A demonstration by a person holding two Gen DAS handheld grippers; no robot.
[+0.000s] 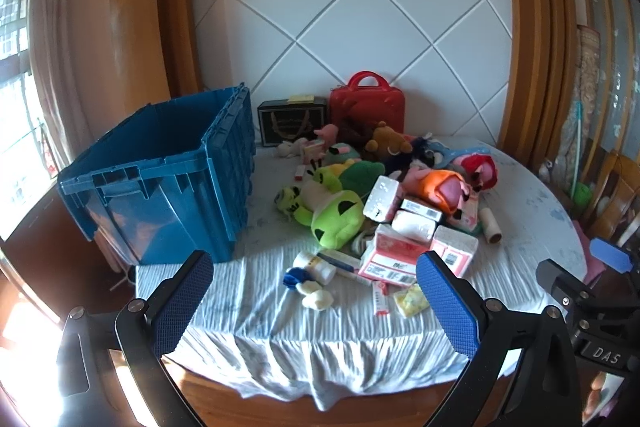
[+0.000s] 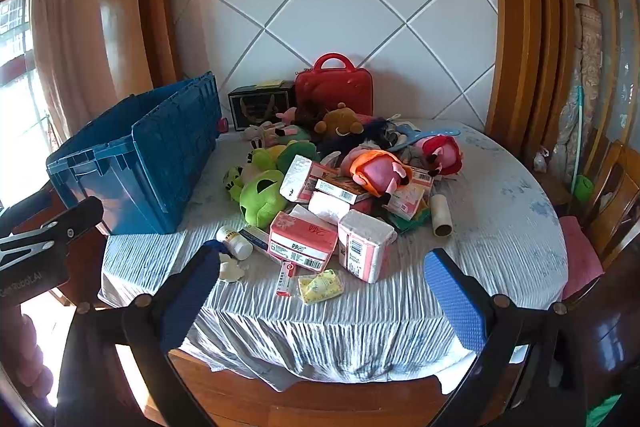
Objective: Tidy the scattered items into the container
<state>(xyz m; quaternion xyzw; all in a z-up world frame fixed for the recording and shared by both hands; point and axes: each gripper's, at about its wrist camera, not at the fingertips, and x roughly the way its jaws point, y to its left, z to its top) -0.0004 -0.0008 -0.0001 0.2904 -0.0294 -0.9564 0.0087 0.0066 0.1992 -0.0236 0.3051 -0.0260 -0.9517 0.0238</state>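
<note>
An open blue plastic crate (image 1: 160, 183) (image 2: 132, 155) stands on the left of the cloth-covered table (image 1: 248, 307) (image 2: 500, 227). To its right lies a heap of scattered items: green plush toys (image 1: 336, 219) (image 2: 260, 199), pink tissue packs (image 1: 394, 259) (image 2: 302, 241), an orange and pink plush (image 1: 440, 183) (image 2: 376, 169), a white bottle (image 1: 316, 265) (image 2: 234, 241) and a cardboard tube (image 1: 491, 225) (image 2: 440, 215). My left gripper (image 1: 316, 303) hangs open over the table's near edge, holding nothing. My right gripper (image 2: 320, 303) is open there too, nothing between its fingers.
A red case (image 1: 366, 105) (image 2: 334, 89) and a black box (image 1: 290, 119) (image 2: 260, 105) stand against the tiled wall behind the heap. Wooden chairs (image 1: 612, 195) (image 2: 612, 195) sit at the right. The right gripper's body (image 1: 580, 291) shows at the left view's right edge.
</note>
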